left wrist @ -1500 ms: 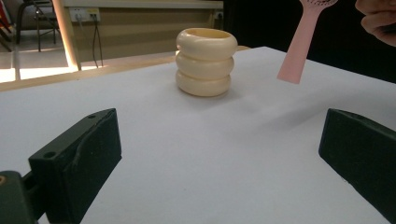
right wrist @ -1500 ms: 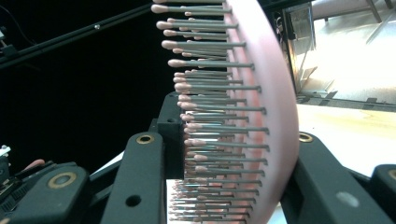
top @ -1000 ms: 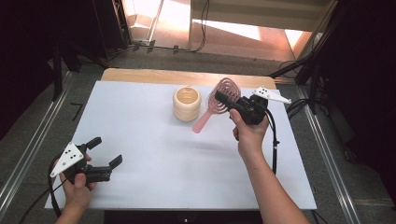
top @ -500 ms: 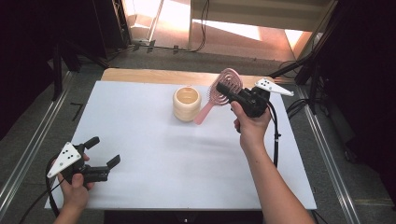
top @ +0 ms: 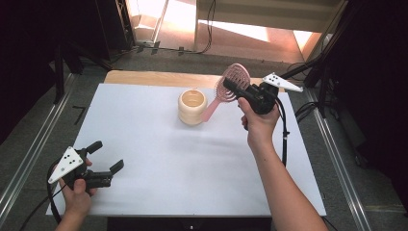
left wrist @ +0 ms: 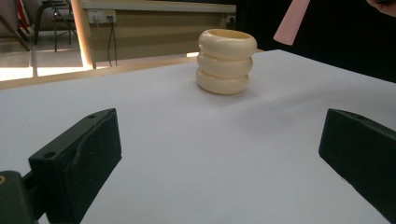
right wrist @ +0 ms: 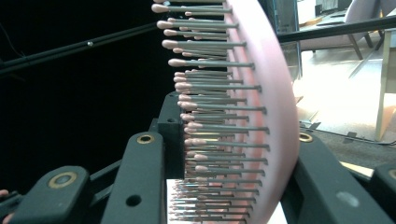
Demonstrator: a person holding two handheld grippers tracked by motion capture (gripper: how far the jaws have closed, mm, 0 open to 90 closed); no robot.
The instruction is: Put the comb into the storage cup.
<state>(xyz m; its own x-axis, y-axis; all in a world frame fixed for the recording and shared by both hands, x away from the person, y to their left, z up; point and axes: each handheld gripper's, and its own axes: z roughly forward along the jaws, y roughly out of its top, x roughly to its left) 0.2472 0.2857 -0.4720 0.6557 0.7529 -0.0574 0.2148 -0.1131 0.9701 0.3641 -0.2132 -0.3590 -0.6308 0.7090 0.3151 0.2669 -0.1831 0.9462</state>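
Note:
A pink hairbrush [top: 230, 86] hangs in the air over the back of the white table [top: 159, 159], head up and handle slanting down toward a cream ribbed cup [top: 192, 106]. My right gripper [top: 236, 87] is shut on the brush head; in the right gripper view its jaws press on the bristles and back of the brush [right wrist: 261, 93]. The cup [left wrist: 226, 61] stands upright, and the brush handle tip [left wrist: 292, 21] hangs above and to its right. My left gripper [top: 107, 157] rests at the front left corner, open and empty.
A wooden board [top: 144, 77] edges the table's far side. Metal rails [top: 29, 159] run along both sides. Cables [top: 284, 139] trail from the right gripper over the table's right part. Dark stands and floor lie beyond.
The right hand has lifted the brush and carried it a little up and back; the handle now hangs above the cup's side. The left hand has stayed put.

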